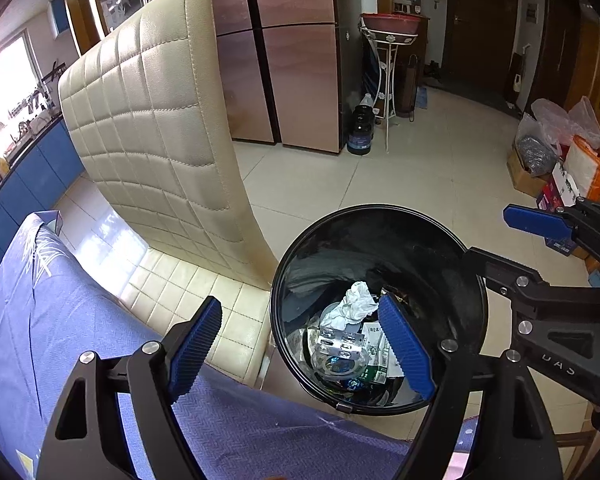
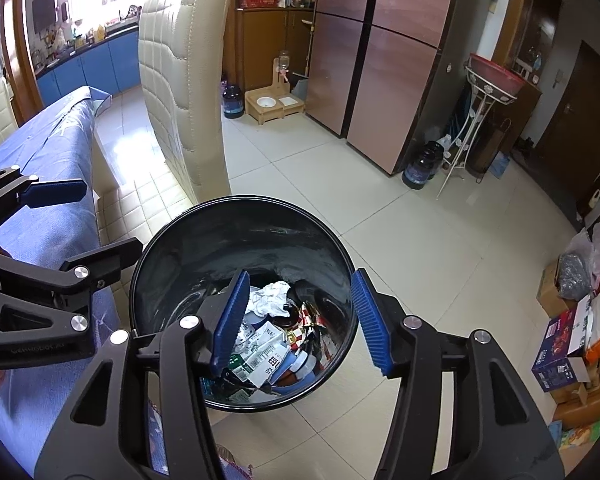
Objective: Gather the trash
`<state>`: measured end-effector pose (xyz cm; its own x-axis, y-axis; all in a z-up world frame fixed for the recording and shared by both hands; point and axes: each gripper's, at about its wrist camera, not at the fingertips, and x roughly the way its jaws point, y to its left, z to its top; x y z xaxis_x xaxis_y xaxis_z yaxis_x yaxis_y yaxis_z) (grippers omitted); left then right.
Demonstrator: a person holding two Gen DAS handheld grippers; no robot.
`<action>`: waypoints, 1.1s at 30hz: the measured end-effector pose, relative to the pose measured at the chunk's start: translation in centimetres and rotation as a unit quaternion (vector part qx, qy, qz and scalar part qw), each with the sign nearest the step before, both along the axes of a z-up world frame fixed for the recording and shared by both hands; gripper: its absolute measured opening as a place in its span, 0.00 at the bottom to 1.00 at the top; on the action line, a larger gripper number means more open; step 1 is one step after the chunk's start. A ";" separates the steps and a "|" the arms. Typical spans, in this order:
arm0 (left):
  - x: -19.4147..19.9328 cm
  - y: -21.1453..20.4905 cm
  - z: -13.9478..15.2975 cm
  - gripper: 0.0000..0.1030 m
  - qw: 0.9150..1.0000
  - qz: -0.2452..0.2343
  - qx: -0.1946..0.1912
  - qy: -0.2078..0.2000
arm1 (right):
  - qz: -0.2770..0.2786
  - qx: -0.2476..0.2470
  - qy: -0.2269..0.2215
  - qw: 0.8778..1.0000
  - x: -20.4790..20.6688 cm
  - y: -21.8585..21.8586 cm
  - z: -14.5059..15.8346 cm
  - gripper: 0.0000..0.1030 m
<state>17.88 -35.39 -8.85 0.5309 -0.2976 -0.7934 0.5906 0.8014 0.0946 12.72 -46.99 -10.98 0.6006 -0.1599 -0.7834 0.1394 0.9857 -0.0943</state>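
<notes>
Two grippers, left [image 1: 300, 344] and right [image 2: 300, 316], jaws wide, above one bin [image 2: 204, 240].

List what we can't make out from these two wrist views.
- Bottom of the round black trash bin: both views, buried under the crumpled white tissue and cartons.
- Carton print: right wrist view, too small; partly behind the right gripper finger.
- Blue-clothed table: both views, top cut off by frame edges and gripper bodies.
- Left gripper: open, nothing between its fingers; the hand holding it is out of frame.
</notes>
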 end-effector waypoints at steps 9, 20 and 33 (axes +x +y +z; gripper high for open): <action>-0.2 0.5 0.2 0.76 1.000 0.005 -0.003 0.002 | -0.023 -0.004 -0.016 1.000 -0.8 -0.6 0.7 0.93; -0.5 0.6 0.4 0.76 1.000 0.004 -0.006 0.000 | -0.038 -0.013 -0.018 0.999 -1.5 -0.9 1.0 0.96; -1.4 0.6 1.0 0.76 1.000 0.000 -0.005 -0.008 | -0.043 -0.020 -0.022 0.999 -2.1 -0.8 1.6 0.96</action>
